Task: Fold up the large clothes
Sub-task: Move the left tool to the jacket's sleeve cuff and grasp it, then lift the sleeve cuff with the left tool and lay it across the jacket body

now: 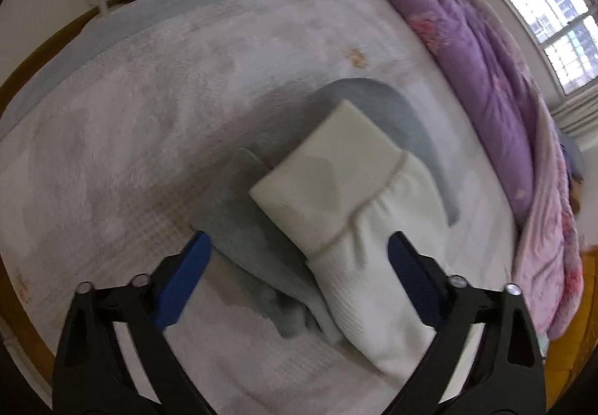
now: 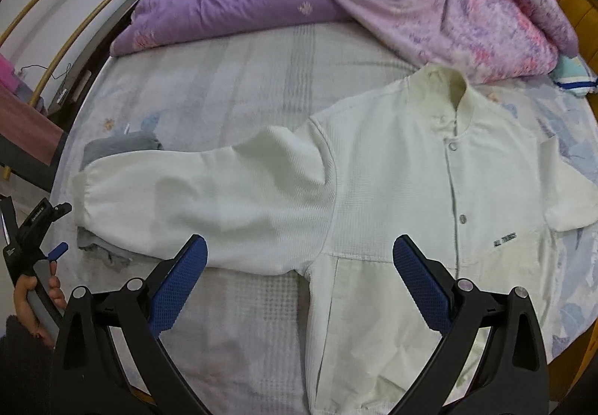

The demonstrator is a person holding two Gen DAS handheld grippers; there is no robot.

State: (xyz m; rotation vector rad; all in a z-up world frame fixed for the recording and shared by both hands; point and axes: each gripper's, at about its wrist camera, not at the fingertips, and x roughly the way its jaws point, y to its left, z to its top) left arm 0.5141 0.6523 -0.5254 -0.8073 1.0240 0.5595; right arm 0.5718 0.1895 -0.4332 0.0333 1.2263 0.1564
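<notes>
While both grippers gape wide, the jacket (image 2: pixel 392 191) lies unheld.

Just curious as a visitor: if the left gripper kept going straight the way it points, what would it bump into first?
Probably the white jacket's sleeve, lying between the open left gripper fingers; depth is unclear.

Small dark lettering on the white jacket (image 2: pixel 373 168), low on the chest beside the snap placket; looks like "ALL" plus a second word, too blurred to read. Nothing else legible.
</notes>
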